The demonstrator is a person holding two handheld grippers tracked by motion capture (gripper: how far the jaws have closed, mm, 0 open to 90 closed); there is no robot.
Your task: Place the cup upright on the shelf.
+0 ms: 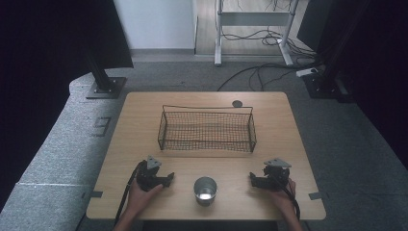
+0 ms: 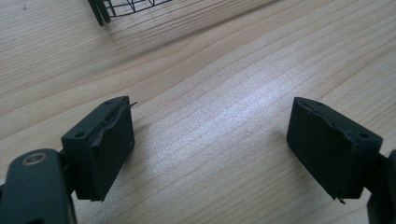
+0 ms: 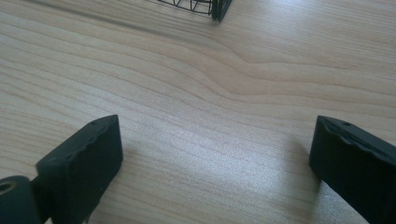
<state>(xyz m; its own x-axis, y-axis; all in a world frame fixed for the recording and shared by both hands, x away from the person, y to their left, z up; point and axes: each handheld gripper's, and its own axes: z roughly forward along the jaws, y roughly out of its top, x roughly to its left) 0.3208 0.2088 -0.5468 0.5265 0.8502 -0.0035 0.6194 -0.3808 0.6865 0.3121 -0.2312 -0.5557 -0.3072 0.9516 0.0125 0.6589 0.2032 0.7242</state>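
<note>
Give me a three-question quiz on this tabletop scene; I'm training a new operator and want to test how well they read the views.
1. True or false: the metal cup stands inside the wire basket.
2. Which gripper has its jaws apart? A) left gripper alone B) right gripper alone C) both
3. Fill in: the cup stands on the table between the two ____.

Key
1. False: the cup stands on the wood nearer the person than the basket, apart from it.
2. C: each gripper view shows bare wood between wide-set jaws.
3. grippers
</note>
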